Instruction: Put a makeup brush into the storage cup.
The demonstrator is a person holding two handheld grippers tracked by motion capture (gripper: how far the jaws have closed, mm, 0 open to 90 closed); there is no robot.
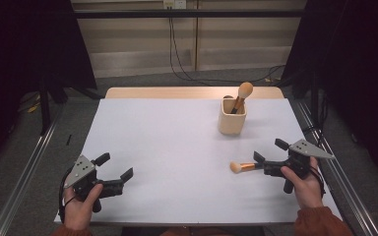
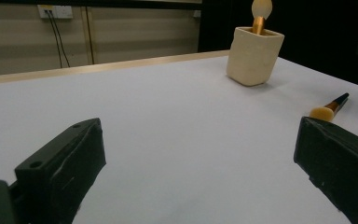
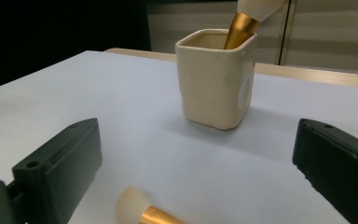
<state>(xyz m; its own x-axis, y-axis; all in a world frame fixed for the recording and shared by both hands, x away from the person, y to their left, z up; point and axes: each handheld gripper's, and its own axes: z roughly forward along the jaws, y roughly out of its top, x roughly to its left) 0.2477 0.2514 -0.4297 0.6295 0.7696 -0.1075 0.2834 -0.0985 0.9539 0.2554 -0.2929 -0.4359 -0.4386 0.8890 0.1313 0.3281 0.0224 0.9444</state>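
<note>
Meanwhile, the right gripper (image 1: 270, 155) sat low at the table's (image 1: 167, 147) right side, jaws spread wide, with the loose brush (image 1: 243, 167) lying flat on the white top between them, bristles toward the left. Nothing was pinched. Beyond it stood the cup (image 1: 232, 116), holding another brush (image 1: 241, 96) upright. Well apart, the left gripper (image 1: 114, 166) rested near the front left corner, jaws likewise spread.

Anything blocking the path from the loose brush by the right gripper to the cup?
Nothing visible. The loose brush lies on the table between the open jaws of the right gripper; bare table runs to the cup, which already holds one upright brush.
</note>
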